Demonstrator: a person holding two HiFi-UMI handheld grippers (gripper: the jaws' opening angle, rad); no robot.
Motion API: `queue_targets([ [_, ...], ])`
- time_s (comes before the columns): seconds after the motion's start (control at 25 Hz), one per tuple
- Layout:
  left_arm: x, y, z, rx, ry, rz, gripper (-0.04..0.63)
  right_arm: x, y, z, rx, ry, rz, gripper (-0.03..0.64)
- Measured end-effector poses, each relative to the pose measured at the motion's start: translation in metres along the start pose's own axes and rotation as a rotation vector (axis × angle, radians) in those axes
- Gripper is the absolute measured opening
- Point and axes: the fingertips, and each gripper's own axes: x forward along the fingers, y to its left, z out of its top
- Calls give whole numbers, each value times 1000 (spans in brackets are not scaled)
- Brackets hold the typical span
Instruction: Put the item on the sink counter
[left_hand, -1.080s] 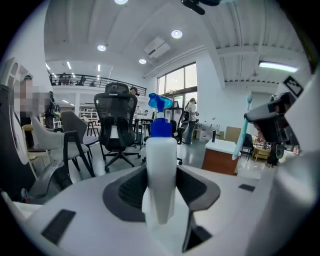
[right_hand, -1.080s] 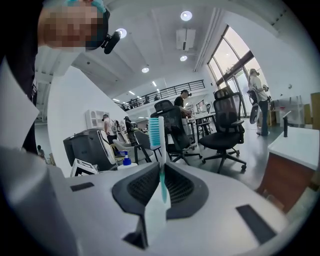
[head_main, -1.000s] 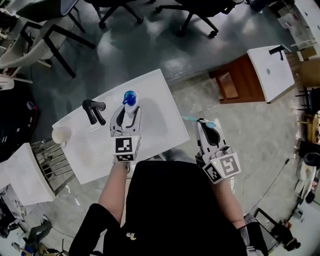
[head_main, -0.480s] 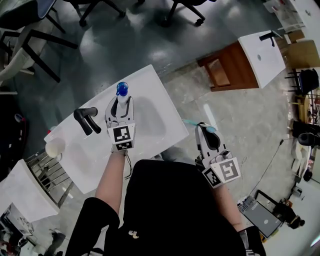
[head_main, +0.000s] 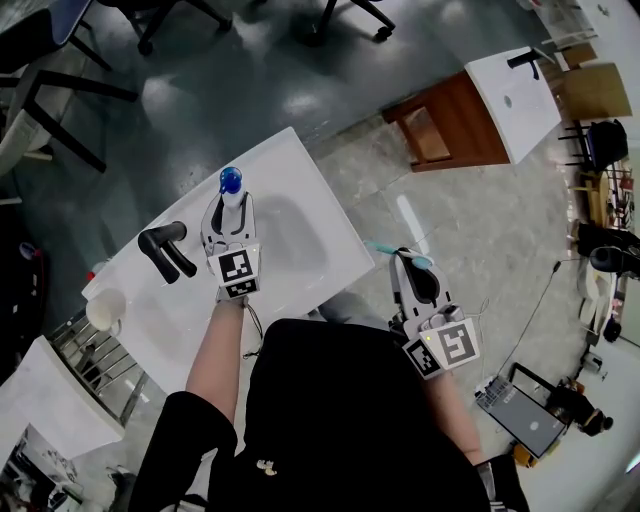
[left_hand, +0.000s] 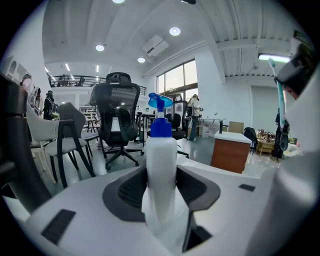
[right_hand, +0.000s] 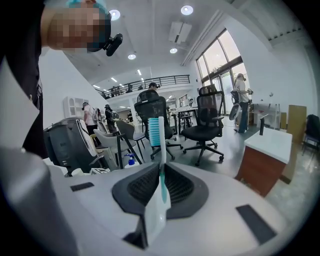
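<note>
Far left on the white sink surface (head_main: 305, 175) there's a pale cup (head_main: 104, 310), then the black faucet (head_main: 165, 250). Just right of the faucet is the left tool (head_main: 229, 208), jaws clamped on the body of a white spray bottle (left_hand: 161, 165) with a blue top, held upright. The bottle is over the surface's rim, between the faucet and the basin (head_main: 292, 235). Can't tell if its base is actually touching down. Further right, off the surface and over the tiled floor (head_main: 480, 240), the right tool (head_main: 410, 262) has its jaws closed on a teal-and-white toothbrush (right_hand: 159, 145), bristle end poking out past the tips. Far right is a wooden cabinet (head_main: 440, 125) with another white top.
</note>
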Motion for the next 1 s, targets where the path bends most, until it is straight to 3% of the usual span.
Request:
queue_targets([
  [0.48,2,1,-7,22,-14,28,195,1,2,-1,-4,4,12,51],
  [1.0,-16,-1,-5,77,59,81,196,-9,6,2,-14,-27,74,51],
])
